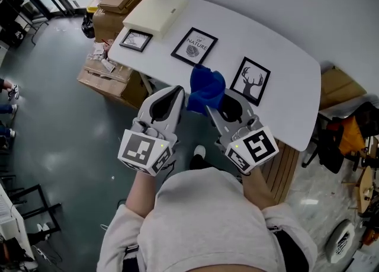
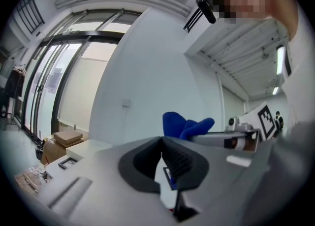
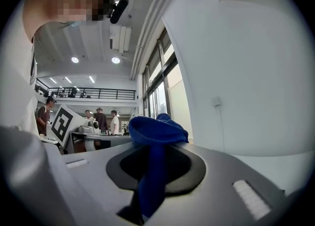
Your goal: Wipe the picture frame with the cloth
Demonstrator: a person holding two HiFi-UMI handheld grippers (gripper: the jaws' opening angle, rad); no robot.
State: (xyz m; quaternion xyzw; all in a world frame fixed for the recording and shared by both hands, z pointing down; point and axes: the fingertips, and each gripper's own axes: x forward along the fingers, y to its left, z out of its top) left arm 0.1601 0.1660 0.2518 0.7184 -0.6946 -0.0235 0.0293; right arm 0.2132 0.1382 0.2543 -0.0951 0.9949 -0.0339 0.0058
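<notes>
1. My right gripper (image 1: 211,111) is clamped on the blue cloth (image 1: 205,89).
2. My left gripper (image 1: 177,90), just beside it, is closed on nothing.
3. The deer picture frame (image 1: 254,81) lies flat beyond the right gripper's tips.

Bright daylight from big windows (image 2: 59,87), round ceiling lights (image 3: 93,60) glowing, soft shadows, gripper views bent and dark at the edges, close parts maybe blurry

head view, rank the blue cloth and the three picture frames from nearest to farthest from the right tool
1. Blue cloth, clamped in the right tool itself.
2. Deer frame, just ahead and to the right.
3. Nature frame, farther back, in the middle.
4. Small frame, farthest, off to the left.
</notes>
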